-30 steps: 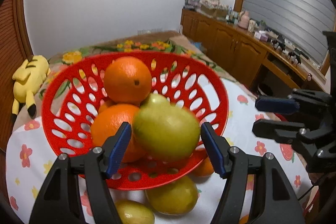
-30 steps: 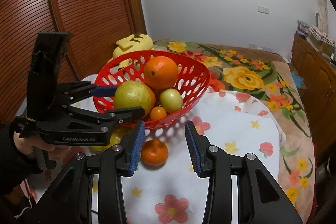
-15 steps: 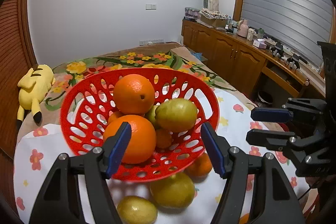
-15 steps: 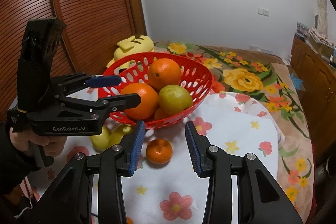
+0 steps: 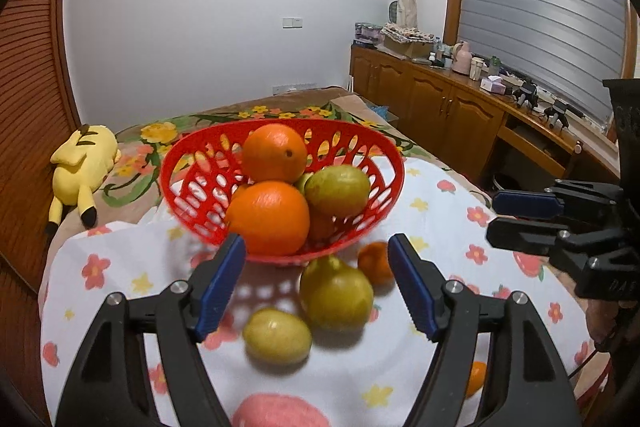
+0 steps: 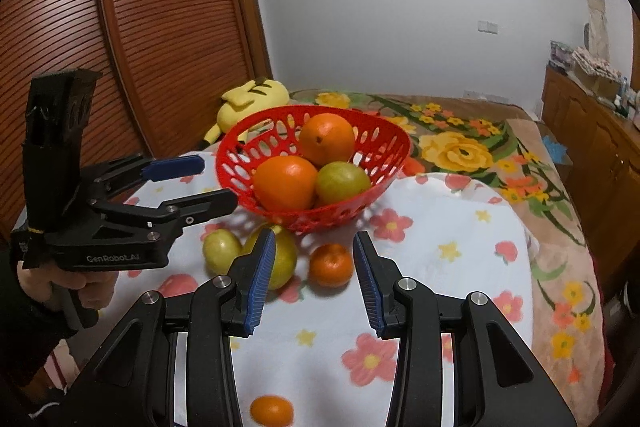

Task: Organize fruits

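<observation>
Fruits (image 5: 335, 297) lie before the red basket (image 5: 384, 155), both claws empty.

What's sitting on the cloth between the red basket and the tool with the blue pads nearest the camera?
In the right wrist view, a small tangerine lies on the cloth between the red basket and the right gripper, with a big yellow-green fruit just left of it.
</observation>
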The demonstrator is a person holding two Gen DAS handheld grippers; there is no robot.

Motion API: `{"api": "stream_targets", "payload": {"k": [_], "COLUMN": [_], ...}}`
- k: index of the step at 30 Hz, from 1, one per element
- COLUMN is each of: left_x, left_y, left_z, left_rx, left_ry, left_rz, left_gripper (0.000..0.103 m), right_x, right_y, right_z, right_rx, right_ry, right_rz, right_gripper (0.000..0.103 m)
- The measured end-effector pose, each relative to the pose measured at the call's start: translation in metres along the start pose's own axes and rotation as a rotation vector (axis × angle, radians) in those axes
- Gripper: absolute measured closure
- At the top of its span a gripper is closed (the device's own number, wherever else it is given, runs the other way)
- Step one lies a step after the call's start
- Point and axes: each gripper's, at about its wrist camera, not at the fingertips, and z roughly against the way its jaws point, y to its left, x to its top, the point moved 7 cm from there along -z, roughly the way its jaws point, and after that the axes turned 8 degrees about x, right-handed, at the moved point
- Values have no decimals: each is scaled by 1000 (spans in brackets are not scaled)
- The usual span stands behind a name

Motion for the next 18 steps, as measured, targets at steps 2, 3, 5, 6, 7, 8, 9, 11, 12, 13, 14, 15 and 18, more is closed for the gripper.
{"api": "stream_targets", "payload": {"k": [2,3,5,6,7,8,9,11,12,13,14,15,18], "left_x": [-8,-13,-24,-30,-34,-39,-44,-52,-56,-58,-62,-64,-69], "left_y": [3,5,9,11,13,14,16,18,19,22,23,23,25], "left_z": [2,3,4,4,3,2,0,-3,-4,-6,-9,-10,-18], "left_rx": [2,5,15,19,22,23,24,29,34,40,44,44,56], "left_ry": [4,8,15,20,25,30,37,45,45,46,49,49,58], "left_rz": [8,13,18,19,21,24,29,30,28,27,26,26,27], "left_gripper": [29,28,28,28,28,28,28,28,28,28,28,28,28], "right_x": [-6,-11,-23,-30,-36,-41,-50,-60,-65,-71,-75,-81,-91], "right_y": [4,6,9,10,11,11,12,13,13,13,14,14,16], "right_z": [2,3,4,3,3,3,1,-1,-2,-2,-3,-4,-7], "right_rx": [-1,-3,-3,-6,-10,-11,-10,-11,-13,-13,-13,-13,-20], "right_ry": [-1,-1,4,9,12,16,24,34,38,41,44,48,63], "right_rz": [-10,-17,-34,-43,-49,-58,-71,-86,-93,-101,-108,-114,-117], "right_gripper": [62,62,62,62,62,61,61,61,61,61,61,61,60]}}
